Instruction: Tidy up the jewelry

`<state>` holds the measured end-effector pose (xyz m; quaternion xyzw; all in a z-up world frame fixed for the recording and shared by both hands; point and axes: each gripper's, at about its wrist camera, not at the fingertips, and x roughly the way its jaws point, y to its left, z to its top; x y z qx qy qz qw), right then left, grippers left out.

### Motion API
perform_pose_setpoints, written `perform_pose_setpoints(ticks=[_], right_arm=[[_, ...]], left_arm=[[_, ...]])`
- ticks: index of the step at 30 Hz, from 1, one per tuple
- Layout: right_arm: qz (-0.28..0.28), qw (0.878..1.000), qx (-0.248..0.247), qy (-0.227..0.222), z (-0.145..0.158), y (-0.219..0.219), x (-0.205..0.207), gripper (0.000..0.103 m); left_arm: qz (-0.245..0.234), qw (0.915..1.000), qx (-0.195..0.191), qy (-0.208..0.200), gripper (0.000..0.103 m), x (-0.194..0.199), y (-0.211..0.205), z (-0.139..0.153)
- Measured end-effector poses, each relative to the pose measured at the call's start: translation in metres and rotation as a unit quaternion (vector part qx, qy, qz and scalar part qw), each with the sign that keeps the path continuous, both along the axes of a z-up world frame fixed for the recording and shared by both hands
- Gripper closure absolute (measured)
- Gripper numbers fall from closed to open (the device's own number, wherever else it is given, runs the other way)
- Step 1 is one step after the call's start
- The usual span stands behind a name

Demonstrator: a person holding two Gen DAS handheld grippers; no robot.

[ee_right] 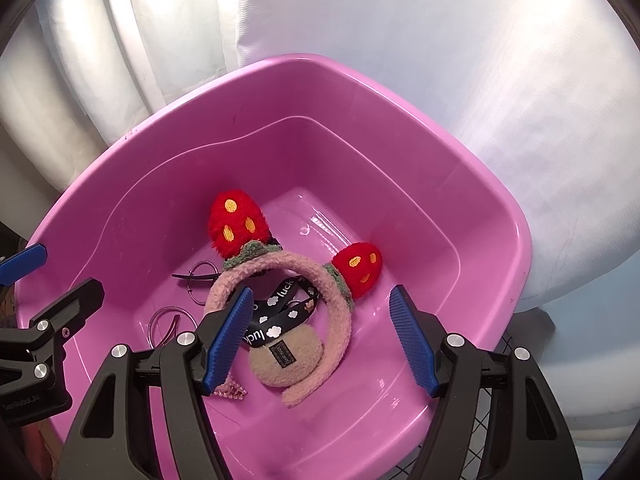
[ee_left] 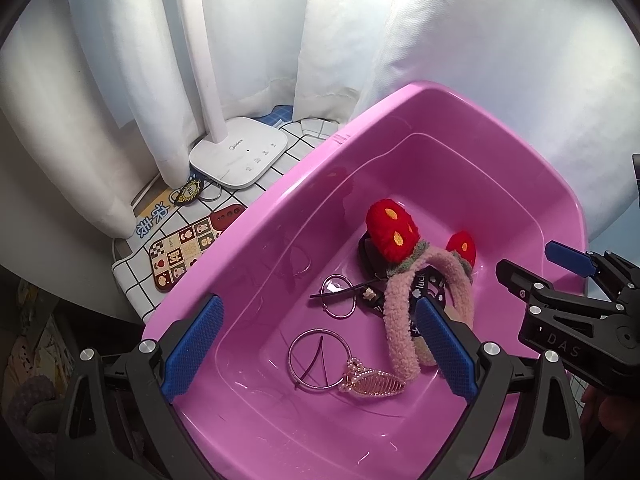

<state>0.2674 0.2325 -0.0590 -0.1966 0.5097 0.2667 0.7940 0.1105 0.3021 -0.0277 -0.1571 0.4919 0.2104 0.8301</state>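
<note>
Inside the pink tub (ee_right: 496, 208), a fluffy strawberry headband (ee_right: 336, 300) is seen lying over a black strap (ee_right: 280, 304), with bangles (ee_left: 316, 360) and a pearl comb (ee_left: 372, 380) beside; both the left gripper (ee_left: 316, 344) and the right gripper (ee_right: 324, 336) are held apart, empty.

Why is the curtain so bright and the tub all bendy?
Left wrist view: light washes out the curtain, and the fisheye lens bends the pink tub. Right wrist view: glare glints on the tub floor, and the corners go dark.
</note>
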Motion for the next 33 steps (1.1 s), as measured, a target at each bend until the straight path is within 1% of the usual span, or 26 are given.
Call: perform_pose_setpoints(ticks=[7, 33], right_arm=[[0.0, 1.0, 0.001, 0.001, -0.0007, -0.0004, -0.0003, 0.035], [-0.001, 1.0, 0.005, -0.004, 0.004, -0.0021, -0.0027, 0.035]], left_arm=[[0.006, 1.0, 0.0, 0.006, 0.008, 0.0001, 0.001, -0.001], [0.003, 1.0, 0.003, 0.001, 0.008, 0.0014, 0.0008, 0.0026]])
